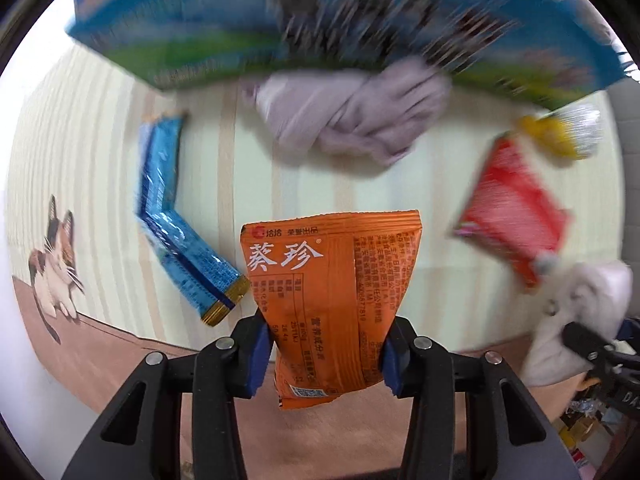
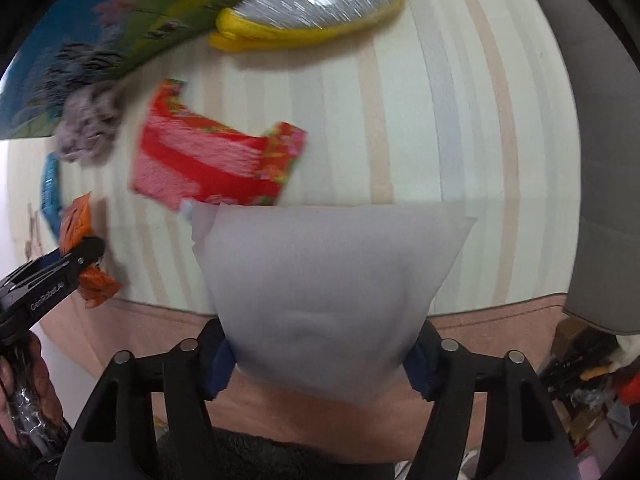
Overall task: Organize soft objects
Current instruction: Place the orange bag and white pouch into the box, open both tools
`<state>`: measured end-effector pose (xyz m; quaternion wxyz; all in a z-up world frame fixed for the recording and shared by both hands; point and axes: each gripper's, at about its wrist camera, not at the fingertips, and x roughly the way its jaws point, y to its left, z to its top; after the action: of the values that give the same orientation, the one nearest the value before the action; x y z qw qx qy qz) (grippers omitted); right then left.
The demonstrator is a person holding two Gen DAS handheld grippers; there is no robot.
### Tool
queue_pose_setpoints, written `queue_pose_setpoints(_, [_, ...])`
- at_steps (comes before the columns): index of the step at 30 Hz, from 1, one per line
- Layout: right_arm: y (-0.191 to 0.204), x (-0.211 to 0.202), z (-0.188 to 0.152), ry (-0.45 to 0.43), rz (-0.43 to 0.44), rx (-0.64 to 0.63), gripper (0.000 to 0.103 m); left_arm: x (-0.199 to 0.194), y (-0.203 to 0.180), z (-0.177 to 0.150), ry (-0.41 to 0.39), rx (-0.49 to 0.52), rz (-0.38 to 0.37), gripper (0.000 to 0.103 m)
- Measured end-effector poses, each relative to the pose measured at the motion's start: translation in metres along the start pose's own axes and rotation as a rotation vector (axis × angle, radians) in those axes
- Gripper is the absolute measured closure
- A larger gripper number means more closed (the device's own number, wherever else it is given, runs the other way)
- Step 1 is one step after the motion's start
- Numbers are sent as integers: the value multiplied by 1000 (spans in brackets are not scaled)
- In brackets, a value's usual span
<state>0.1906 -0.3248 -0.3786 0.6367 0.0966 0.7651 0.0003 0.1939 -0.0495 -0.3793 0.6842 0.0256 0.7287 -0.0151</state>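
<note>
My left gripper [image 1: 326,354] is shut on an orange snack packet [image 1: 332,280] and holds it above the striped table; it also shows at the left of the right wrist view [image 2: 86,256]. My right gripper [image 2: 322,360] is shut on a white soft pouch [image 2: 328,280], also visible at the right of the left wrist view [image 1: 580,320]. On the table lie a blue packet [image 1: 180,232], a crumpled lilac cloth [image 1: 352,116], a red packet [image 2: 216,164] and a yellow-rimmed silver pouch [image 2: 320,8].
A large blue and green box [image 1: 320,20] stands at the table's far side, right behind the cloth. The striped tablecloth [image 2: 440,120] has a cat picture [image 1: 56,264] at the left. A grey chair [image 2: 600,160] stands at the right. Clutter lies on the floor.
</note>
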Motion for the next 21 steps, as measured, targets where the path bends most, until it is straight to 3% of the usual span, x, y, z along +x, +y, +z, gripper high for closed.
queue_pose_setpoints(6, [24, -88, -14, -97, 191, -17, 34, -117, -5, 6, -199, 19, -105, 61])
queue_pose_setpoints(10, [67, -153, 10, -214, 266, -62, 34, -183, 2, 54, -278, 40, -158, 62])
queue_pose_setpoints(12, [89, -180, 37, -258, 281, -93, 34, -198, 6, 83, -298, 45, -143, 61])
queue_pose_setpoints(16, [139, -192, 96, -310, 200, -143, 34, -201, 23, 163, -325, 51, -25, 61])
queue_pose_setpoints(21, [166, -152, 168, -252, 73, -151, 34, -144, 35, 254, -198, 49, 17, 61])
